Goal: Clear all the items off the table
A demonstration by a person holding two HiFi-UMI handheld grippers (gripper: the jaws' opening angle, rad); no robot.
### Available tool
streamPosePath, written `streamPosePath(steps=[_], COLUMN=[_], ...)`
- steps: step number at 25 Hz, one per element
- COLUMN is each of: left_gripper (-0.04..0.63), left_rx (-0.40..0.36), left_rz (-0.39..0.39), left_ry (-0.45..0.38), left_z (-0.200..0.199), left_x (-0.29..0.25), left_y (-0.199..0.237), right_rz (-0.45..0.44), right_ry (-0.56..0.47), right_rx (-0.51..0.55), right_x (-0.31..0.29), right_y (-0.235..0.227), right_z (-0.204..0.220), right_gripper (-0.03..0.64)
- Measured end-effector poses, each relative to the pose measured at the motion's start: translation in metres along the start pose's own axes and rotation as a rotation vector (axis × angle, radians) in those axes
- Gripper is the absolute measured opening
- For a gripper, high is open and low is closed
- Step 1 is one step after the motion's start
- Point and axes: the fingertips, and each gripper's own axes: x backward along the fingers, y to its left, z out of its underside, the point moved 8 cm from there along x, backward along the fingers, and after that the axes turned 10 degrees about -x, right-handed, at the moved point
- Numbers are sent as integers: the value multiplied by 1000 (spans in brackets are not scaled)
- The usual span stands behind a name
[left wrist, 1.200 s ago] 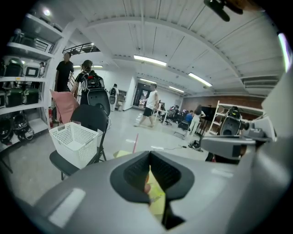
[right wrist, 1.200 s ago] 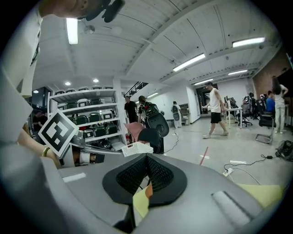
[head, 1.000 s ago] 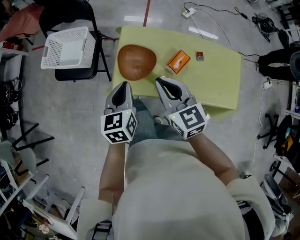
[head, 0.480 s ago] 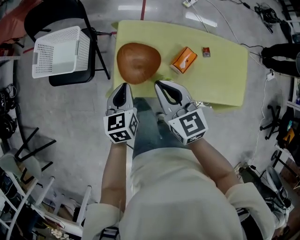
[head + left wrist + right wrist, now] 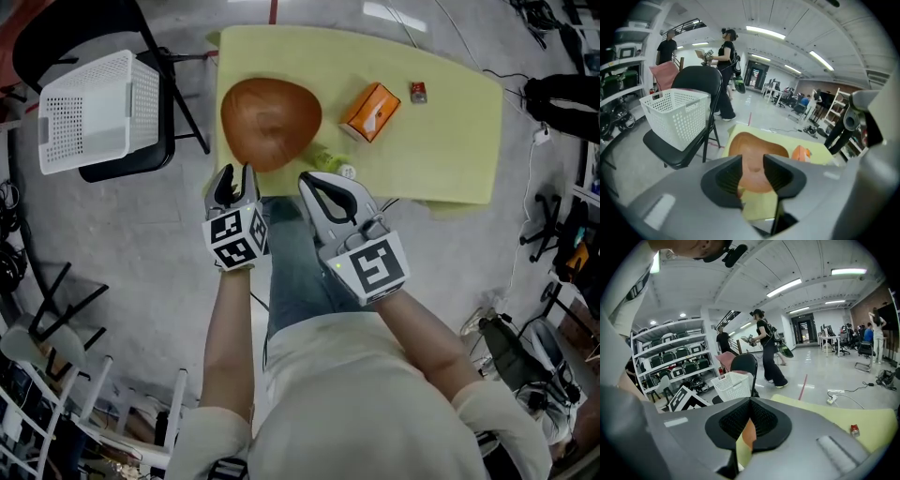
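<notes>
- left tongs (image 5: 234, 174): jaws lay together in both earlier head views. They have just been opening and now stand part-way apart, with nothing between the pads.
- right tongs (image 5: 323, 184): jaws together and empty, same as before.
- Both tongs sit closer to the near edge of the bench (image 5: 459, 150) than a second ago. The left marker cube looks smaller in the head view.
- small pale-green thing (image 5: 335, 165) with a white cap lies at the near edge of the bench, just ahead of the right tongs. Can't tell what it is.
- brown bowl (image 5: 270, 120) sits on the left end of the bench, just ahead of the left tongs. The tips are near its near rim, and no contact is visible.
- In the left gripper view the bowl shows in the gap between the jaws, beyond them.
- orange box (image 5: 370, 111) lies right of the bowl, apart from it. The small red item (image 5: 418, 91) is farther right and farther back.
- white basket (image 5: 89, 111) rests on a black chair (image 5: 117, 172) left of the bench.
- Only the head view shows the pale-green thing.
- Only the gripper views show people (image 5: 725, 70) standing far off and the shelving (image 5: 670, 362). The right gripper view also catches the left tongs' marker cube at its left.
</notes>
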Motion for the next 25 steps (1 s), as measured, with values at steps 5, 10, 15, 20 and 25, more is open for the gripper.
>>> streamPosePath(steps=[5, 10, 15, 20, 25], left_gripper=[219, 283, 319, 322, 293], left_rx=[50, 105, 166, 235, 252], left_rz=[3, 36, 37, 32, 13], left_ry=[97, 193, 251, 286, 310], left_z=[25, 48, 65, 73, 76], left_x=[-33, -62, -87, -108, -123], left_y=[9, 12, 14, 18, 23], right_rz=[13, 15, 11, 16, 26], right_ry=[20, 45, 68, 89, 101], right_rx=[-14, -24, -27, -36, -43], right_x=[-16, -29, -38, -40, -40], right_y=[-5, -10, -14, -18, -21], right_z=[11, 22, 32, 41, 48], right_gripper=[-6, -6, -6, -6, -6])
